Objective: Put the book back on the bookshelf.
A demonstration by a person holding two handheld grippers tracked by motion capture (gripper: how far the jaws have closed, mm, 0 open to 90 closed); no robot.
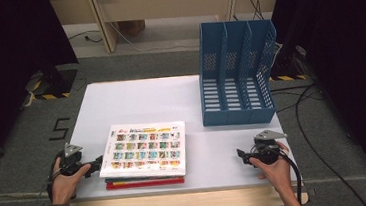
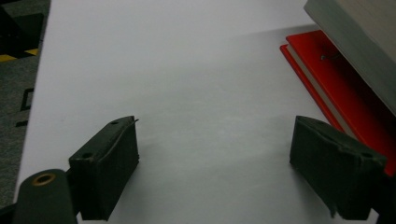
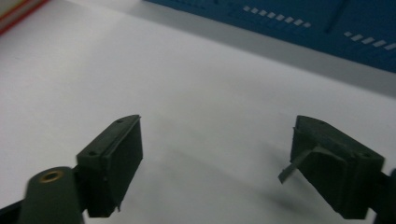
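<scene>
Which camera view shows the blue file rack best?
The high view: the blue file rack stands whole at the table's far right, all three slots visible. The right gripper view gives just a blurred strip of its base along the top. The left gripper view looks at the red book instead.

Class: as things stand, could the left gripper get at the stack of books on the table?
Probably yes. The left gripper sits right beside the stack of books, jaws open with nothing between them, and only bare white table lies between its fingers and the red book at the bottom.
</scene>
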